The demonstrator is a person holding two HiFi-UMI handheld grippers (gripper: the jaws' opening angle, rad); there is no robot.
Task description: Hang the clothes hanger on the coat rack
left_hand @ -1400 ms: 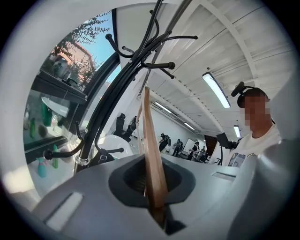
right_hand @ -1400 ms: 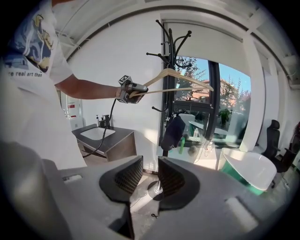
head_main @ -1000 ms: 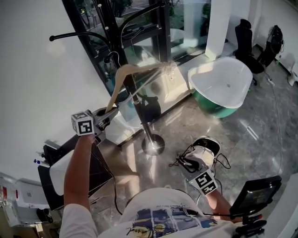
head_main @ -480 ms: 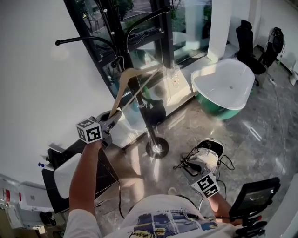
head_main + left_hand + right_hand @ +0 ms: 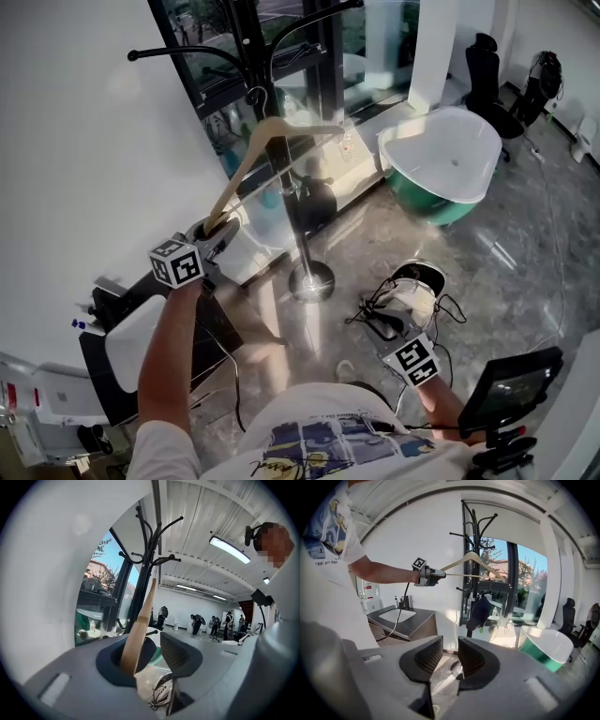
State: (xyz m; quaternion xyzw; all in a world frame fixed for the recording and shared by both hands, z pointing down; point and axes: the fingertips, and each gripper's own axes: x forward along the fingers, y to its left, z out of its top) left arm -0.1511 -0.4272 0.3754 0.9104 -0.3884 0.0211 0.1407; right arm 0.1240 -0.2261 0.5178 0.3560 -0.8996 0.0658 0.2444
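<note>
A wooden clothes hanger [image 5: 246, 161] with a metal hook reaches up to the black coat rack [image 5: 298, 208], and its hook sits at a rack arm by the pole. Its lower end lies between the jaws of my left gripper [image 5: 217, 234]. Those jaws are opening. In the left gripper view the hanger [image 5: 138, 630] leans on the left jaw of my left gripper [image 5: 154, 651], with a gap to the right jaw. My right gripper [image 5: 386, 330] hangs low near the floor, open, and my right gripper [image 5: 450, 656] holds nothing. From there I see the hanger [image 5: 473, 559] on the rack [image 5: 471, 573].
A white and green bathtub [image 5: 450, 159] stands to the right of the rack. A dark cabinet with a sink [image 5: 141, 347] is at the lower left. A white helmet-like object with cables [image 5: 417, 286] lies on the floor. A screen on a stand [image 5: 511, 389] is at the lower right.
The hanger has swung in toward the rack pole and its hook has come to a rack arm. The left arm moved with it. The right gripper has shifted slightly.
</note>
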